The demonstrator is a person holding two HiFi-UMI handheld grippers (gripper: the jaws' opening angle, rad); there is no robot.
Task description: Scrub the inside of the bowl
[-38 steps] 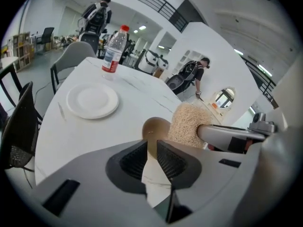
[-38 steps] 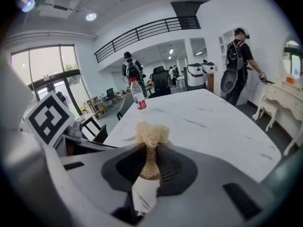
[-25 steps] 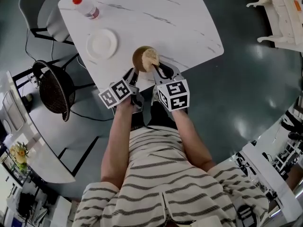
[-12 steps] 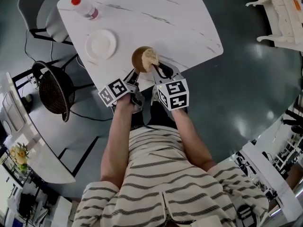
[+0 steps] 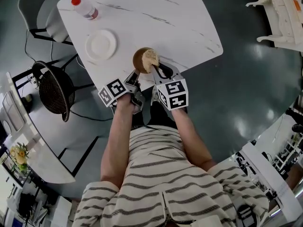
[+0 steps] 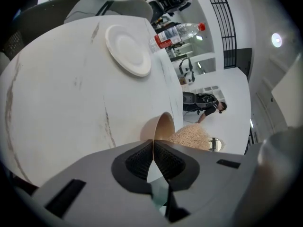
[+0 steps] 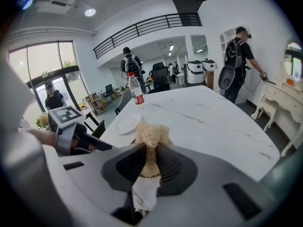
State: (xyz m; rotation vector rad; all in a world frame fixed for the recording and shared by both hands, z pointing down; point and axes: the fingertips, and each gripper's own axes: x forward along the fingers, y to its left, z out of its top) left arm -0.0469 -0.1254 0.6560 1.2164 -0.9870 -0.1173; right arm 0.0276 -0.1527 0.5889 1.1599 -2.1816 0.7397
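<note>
Head view: a white marbled counter (image 5: 156,13) stands on a dark glossy floor (image 5: 246,79), with one bowl (image 5: 140,60) near its front edge, one plate (image 5: 101,45) and one bottle (image 5: 85,7). Left gripper view: the left claw (image 6: 153,143) pinches the bowl's rim. Right gripper view: the right claw (image 7: 149,150) grips one tan scrubbing pad (image 7: 150,131) in a bright office hall.

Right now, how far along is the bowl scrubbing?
Setup is done: the left gripper is clamped on the rim of the brown bowl, and the right gripper grips a fibrous scrubber. In hand: the scrubber sits in the bowl. How much scrubbing is left cannot be told; the inside is mostly hidden.
</note>
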